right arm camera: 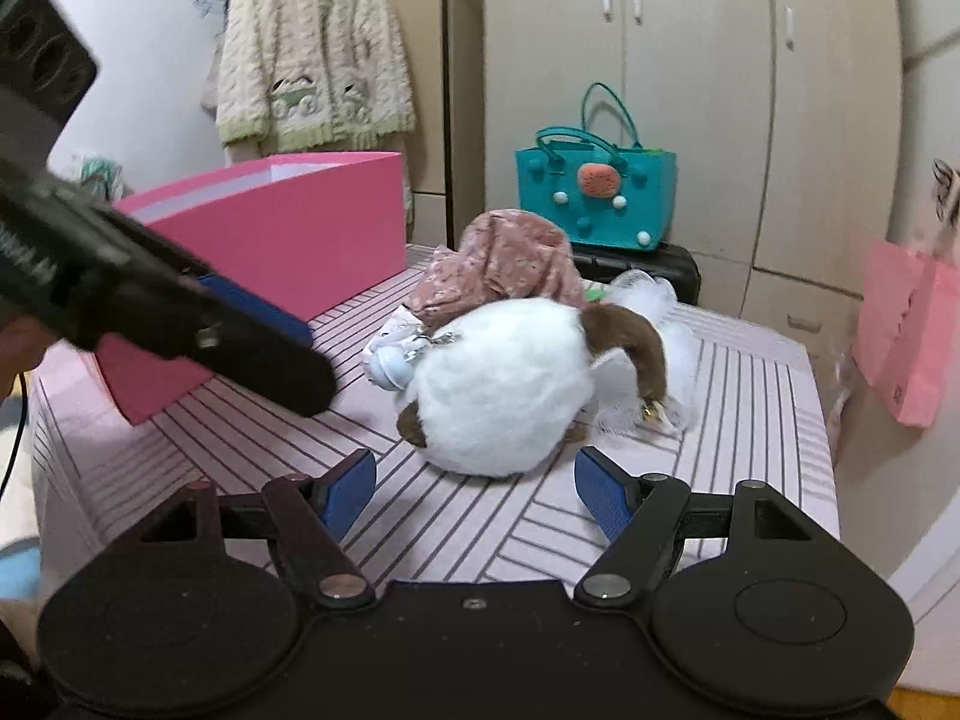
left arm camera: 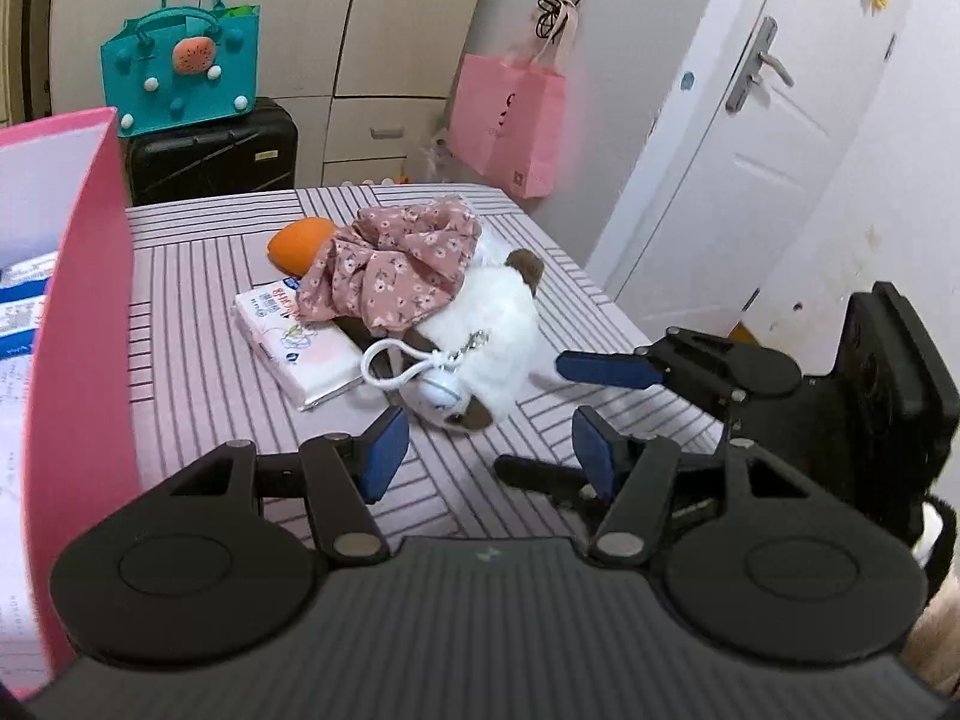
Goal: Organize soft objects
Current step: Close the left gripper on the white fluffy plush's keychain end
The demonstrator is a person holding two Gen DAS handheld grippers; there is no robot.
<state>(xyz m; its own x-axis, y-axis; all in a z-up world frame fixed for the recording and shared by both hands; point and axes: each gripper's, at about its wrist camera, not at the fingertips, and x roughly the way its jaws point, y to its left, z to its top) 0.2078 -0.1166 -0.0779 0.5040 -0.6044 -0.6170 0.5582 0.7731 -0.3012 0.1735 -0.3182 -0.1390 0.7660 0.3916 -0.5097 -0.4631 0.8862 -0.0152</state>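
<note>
Looks like the approach step, nothing grabbed yet. White plush toy (right arm camera: pixel 504 384) sits mid-frame in the right wrist view on the striped table (right arm camera: pixel 480 528), touching the floral cloth (right arm camera: pixel 510 264) behind it; pink box (right arm camera: pixel 288 222) is upper left. Right gripper (right arm camera: pixel 474 492) is spread w/ jaws empty, plush just ahead of them. Left gripper (left arm camera: pixel 486 450) also spread and empty, tilted down, plush above center of its frame. Next move imo: push fwd so the pads straddle the plush, then squeeze and carry it to the box prob.
</note>
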